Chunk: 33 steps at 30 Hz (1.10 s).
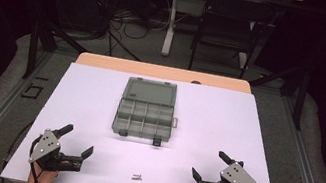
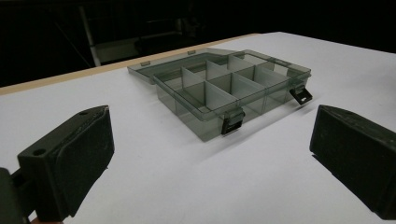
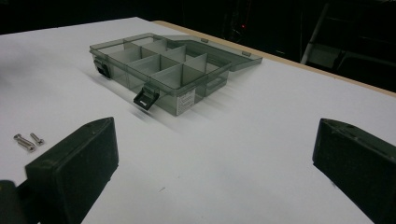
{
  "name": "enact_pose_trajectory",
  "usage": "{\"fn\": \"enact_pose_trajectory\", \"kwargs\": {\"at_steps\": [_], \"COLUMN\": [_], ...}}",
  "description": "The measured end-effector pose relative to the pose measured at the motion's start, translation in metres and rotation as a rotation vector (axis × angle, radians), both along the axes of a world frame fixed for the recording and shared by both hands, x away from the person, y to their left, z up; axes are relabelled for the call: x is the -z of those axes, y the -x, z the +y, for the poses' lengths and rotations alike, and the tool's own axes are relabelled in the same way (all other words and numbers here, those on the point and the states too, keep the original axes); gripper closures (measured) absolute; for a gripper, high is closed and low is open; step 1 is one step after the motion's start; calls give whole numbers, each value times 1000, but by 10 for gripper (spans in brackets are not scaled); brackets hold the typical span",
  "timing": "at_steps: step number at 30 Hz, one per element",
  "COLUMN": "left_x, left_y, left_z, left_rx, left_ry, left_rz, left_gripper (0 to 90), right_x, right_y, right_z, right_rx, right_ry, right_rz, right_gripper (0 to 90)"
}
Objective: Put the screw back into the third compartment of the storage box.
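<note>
White tabletop (image 1: 100, 90), one item per line.

Box (image 1: 146, 109): smoke-grey clear plastic, lid thrown back flat toward the far edge, divided tray facing up, compartments apparently unfilled, two black latches hanging off the near wall. Sits at mid-table, well ahead of both hands.

Screws (image 1: 137, 177): two, bright metal, lying side by side close to the near edge, between the two grippers and well apart from the box. Long axes run roughly across the table, left to right.

Left gripper (image 1: 76, 144): resting on the tabletop at the near left corner, fingers (image 2: 70, 158) spread wide, grasping nothing.

Right gripper (image 1: 208, 166): resting at the near right, fingers (image 3: 74, 172) likewise released, nothing between them. Its own view has the screws (image 3: 27, 141) off to the left of its left finger.

Judgement: screws lie inward of both grippers, about midway, neither clearly nearer. Since they run crosswise, fingers closing fore and aft would pinch a shank squarely; the box then lies straight ahead.
</note>
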State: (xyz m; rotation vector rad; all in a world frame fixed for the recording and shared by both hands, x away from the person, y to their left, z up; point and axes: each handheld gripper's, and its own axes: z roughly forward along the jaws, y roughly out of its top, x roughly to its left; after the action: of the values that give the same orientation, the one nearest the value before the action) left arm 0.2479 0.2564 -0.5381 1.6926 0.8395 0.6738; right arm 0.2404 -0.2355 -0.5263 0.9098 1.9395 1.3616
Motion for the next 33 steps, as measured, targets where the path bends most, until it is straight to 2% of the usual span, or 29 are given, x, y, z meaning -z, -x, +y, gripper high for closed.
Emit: {"fn": "enact_pose_trajectory", "kwargs": {"at_steps": [13,17,18,19,23,31,33], "left_x": [0,1,1,1,1,1,1], "left_y": [0,-1,-1,-1,-1,-1,-1], "left_z": [-1,-1,-1,-1,-2,-1,-1], "left_rx": [10,10,11,11,9,12,12], "left_ry": [-8,-10,-9,-9,-9,-8,-8], "left_rz": [6,8,7,7,6,11,10], "left_gripper": [0,0,0,0,0,0,0], "right_x": [-1,-2,-3,-2,-2,-5,-5], "right_y": [-3,-5,-5,-6,-8,-16,-17], "right_z": [5,11,11,13,18,41,44], "right_rx": [-37,-66,-80,-82,-107,-195,-201], "right_ry": [-1,4,22,16,17,48,50], "right_rz": [23,29,49,37,44,66,68], "right_gripper": [0,0,0,0,0,0,0]}}
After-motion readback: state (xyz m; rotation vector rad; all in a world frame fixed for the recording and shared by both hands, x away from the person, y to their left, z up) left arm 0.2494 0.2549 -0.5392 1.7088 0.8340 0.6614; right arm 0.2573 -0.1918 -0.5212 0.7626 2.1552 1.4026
